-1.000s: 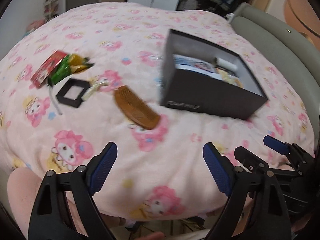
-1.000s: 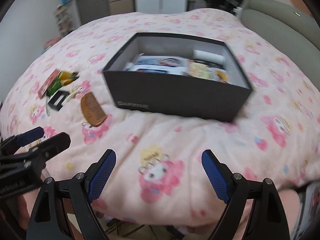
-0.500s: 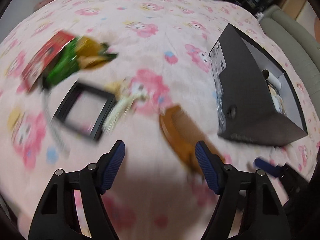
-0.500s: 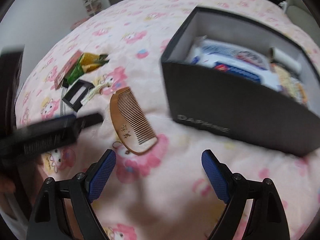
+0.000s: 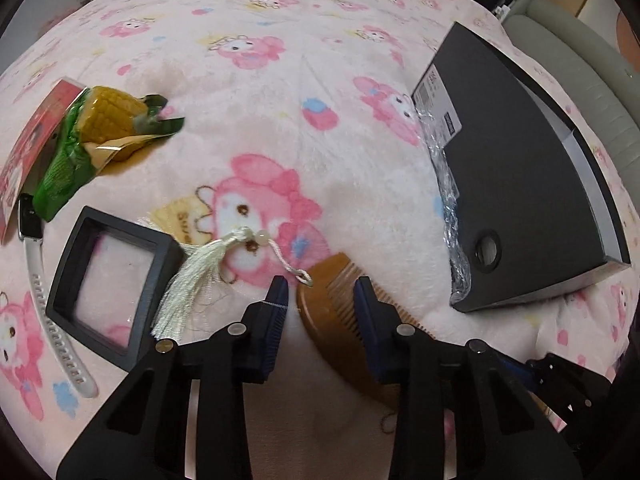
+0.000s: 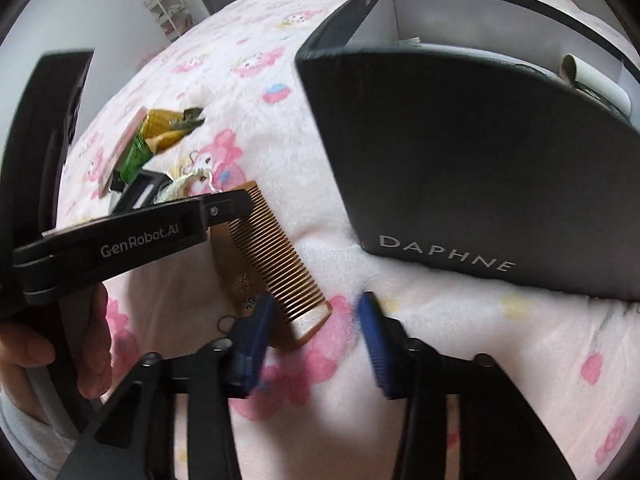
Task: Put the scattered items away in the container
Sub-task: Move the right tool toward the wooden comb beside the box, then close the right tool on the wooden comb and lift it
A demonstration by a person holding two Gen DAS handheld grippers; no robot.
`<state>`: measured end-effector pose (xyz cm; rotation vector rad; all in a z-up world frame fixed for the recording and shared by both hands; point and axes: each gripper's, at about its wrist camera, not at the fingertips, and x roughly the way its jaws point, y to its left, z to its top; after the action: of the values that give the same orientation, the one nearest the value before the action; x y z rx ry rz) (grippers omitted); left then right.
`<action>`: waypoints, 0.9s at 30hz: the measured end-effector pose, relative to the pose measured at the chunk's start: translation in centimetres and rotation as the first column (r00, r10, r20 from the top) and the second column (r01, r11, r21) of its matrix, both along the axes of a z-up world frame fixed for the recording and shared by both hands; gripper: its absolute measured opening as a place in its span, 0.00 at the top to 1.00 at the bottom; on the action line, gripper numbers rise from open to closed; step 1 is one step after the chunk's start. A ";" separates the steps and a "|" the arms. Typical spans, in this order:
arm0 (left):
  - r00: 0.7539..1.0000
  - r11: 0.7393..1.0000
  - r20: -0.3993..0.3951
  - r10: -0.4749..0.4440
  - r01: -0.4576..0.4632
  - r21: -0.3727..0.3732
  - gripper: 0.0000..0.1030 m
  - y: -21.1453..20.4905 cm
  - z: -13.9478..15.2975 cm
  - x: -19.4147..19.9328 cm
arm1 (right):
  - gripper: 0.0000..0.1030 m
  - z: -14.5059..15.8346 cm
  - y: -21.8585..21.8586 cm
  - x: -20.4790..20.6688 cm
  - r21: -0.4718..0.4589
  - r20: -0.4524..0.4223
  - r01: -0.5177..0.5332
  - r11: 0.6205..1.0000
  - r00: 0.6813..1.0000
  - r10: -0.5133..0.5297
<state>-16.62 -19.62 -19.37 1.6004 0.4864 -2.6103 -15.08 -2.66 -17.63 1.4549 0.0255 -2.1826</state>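
A brown wooden comb (image 5: pixel 332 312) with a white tassel (image 5: pixel 192 280) lies on the pink blanket. My left gripper (image 5: pixel 320 300) is open, its blue pads on either side of the comb's upper end. My right gripper (image 6: pixel 316 320) is open at the comb's (image 6: pixel 264 256) near end, left pad touching it. The left gripper's arm (image 6: pixel 120 236) crosses the right wrist view. The black box (image 5: pixel 520 184), marked DAPHNE (image 6: pixel 472 168), stands to the right and holds several items.
To the left lie a corn snack packet (image 5: pixel 100 128), a red packet (image 5: pixel 28 148), a black square frame (image 5: pixel 108 284) and a white strap (image 5: pixel 52 320). A grey sofa edge (image 5: pixel 592 80) lies behind the box. My hand (image 6: pixel 52 344) shows at left.
Both grippers have moved down and in onto the comb and narrowed. The left one now straddles its upper end; the right one reaches its near end.
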 end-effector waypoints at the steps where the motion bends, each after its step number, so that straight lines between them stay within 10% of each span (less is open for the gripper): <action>1: 1.000 1.000 -0.003 0.015 -0.015 -0.003 0.63 -0.1 -0.1 0.0 | 0.67 0.1 0.1 0.2 -0.007 0.004 0.000 1.000 1.000 0.000; 4: 0.999 0.999 -0.012 0.039 -0.039 -0.010 0.42 -0.2 -0.6 -0.2 | 0.67 0.0 0.1 0.6 -0.013 0.020 0.000 1.000 1.000 0.000; 8: 1.000 1.000 -0.019 0.009 -0.008 0.029 0.69 0.5 -0.7 -0.1 | 0.65 -0.2 0.1 0.2 -0.033 0.032 -0.018 0.999 0.999 0.020; 14: 1.000 0.992 0.008 -0.014 0.013 0.125 0.81 2.3 0.2 2.5 | 0.66 0.6 1.6 1.3 -0.046 0.020 0.005 0.999 1.000 -0.004; 27: 0.997 0.997 -0.045 -0.068 0.067 -0.025 0.67 6.5 1.0 5.7 | 0.65 1.4 5.3 5.7 0.018 0.058 0.023 1.000 0.998 -0.024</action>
<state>-10.93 -13.10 -18.39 1.5804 0.4098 -2.6968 -9.35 2.66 -16.27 1.5350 0.0071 -2.1633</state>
